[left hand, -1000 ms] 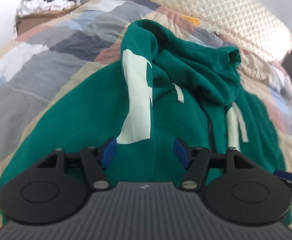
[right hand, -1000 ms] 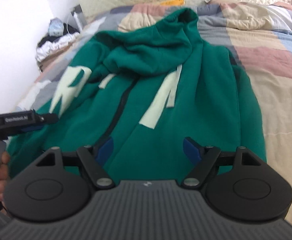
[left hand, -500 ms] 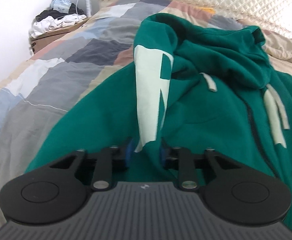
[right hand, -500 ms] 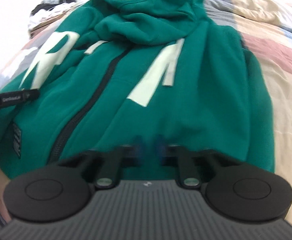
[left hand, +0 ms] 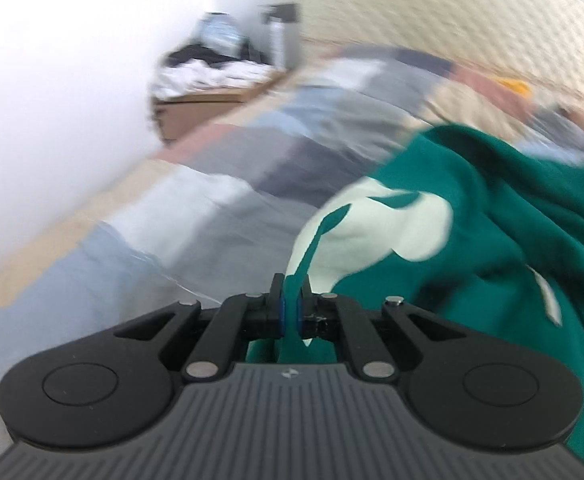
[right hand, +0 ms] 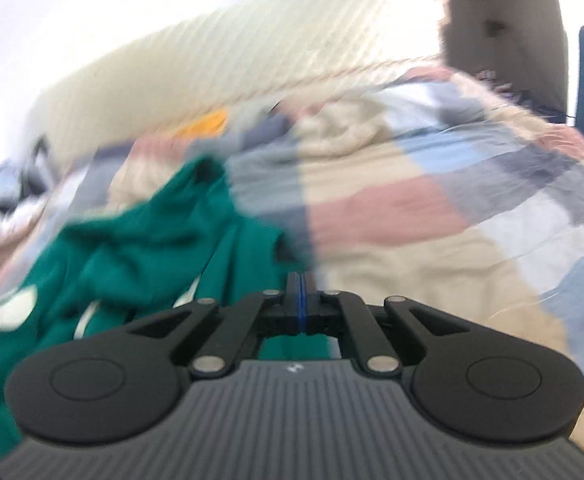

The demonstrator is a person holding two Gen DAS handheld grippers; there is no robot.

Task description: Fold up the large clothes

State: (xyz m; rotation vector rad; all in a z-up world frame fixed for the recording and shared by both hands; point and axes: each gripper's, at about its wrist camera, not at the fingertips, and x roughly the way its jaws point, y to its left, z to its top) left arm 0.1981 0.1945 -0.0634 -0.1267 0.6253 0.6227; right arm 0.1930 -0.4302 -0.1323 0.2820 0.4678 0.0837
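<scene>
Hoodie (left hand: 472,216), green, lies on the patchwork bedspread (left hand: 212,184), filling the right of my left view. My left gripper (left hand: 291,300) pinches a fold of its fabric; my right gripper (right hand: 302,300) is pressed together, green cloth showing just beneath it.

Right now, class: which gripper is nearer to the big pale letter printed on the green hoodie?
Left. The left gripper pinches the green hoodie just below the pale letter; the right gripper grips plain green fabric well away from it.
</scene>
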